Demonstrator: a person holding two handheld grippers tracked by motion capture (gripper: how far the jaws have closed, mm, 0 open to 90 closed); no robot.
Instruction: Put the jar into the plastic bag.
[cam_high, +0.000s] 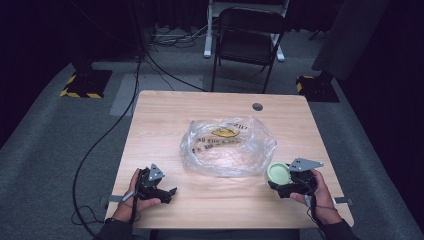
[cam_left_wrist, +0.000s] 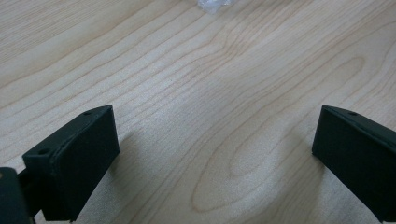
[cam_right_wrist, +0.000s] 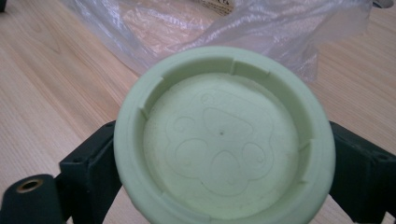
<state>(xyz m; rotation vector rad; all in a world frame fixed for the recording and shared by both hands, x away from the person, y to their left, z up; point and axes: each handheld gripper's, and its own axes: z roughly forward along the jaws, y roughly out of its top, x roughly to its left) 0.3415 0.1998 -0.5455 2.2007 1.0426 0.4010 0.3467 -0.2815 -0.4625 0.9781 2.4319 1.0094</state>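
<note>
- Pale-green plastic lid (cam_right_wrist: 224, 137), clamped by its rim in the right gripper (cam_high: 289, 184) near the table's right front; probably light and stiff, best taken at opposite edges.
- Left gripper (cam_left_wrist: 215, 154): jaws spread, empty, over bare wood.
- Clear plastic bag (cam_high: 227, 145), crinkled, mid-table (cam_high: 165, 115); folding chair (cam_high: 250, 35) beyond, dark room.

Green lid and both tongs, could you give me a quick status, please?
Left tongs open, empty. Right tongs shut on green lid. Plastic bag just beyond.
</note>
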